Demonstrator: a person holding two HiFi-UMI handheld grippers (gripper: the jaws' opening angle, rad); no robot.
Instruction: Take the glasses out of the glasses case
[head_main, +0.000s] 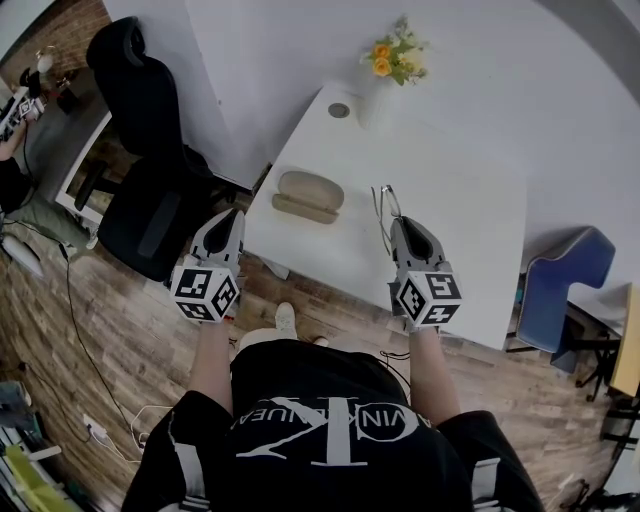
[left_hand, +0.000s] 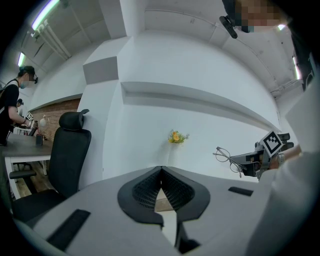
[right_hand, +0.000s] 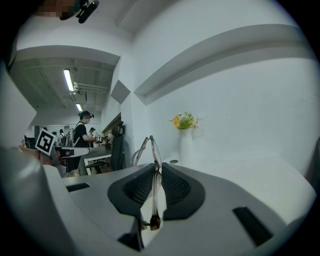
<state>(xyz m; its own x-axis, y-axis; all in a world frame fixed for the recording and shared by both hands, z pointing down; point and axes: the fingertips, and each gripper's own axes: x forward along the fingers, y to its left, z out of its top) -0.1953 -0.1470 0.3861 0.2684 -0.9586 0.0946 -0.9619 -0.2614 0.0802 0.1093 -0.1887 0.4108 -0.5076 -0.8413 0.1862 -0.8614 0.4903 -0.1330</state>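
I have my right gripper (head_main: 402, 228) pinched almost fully shut on the glasses (head_main: 385, 207). In the right gripper view, one thin side arm of the glasses runs right between the two pads. The round lenses stick up past the tips.

The glasses are out of the glasses case (head_main: 308, 195). They hang in the air over the white table (head_main: 470, 200). They are to the right of the case and do not touch it.

The case is tan and lies on the table near the front edge (it looks open to me, with one half lying behind the other). In the head view it sits between my two grippers, closer to the left one.

My left gripper (head_main: 233, 220) has its fingers closed tip to tip, and it holds nothing. It is just off the left edge of the table, over the wood floor, and it points flat toward the table.

At the far side of the table stands a white vase (head_main: 378, 100) with yellow flowers (head_main: 392, 58) in it. A black chair (head_main: 150, 150) is on the left of the table. A blue chair (head_main: 560, 285) is on the right.
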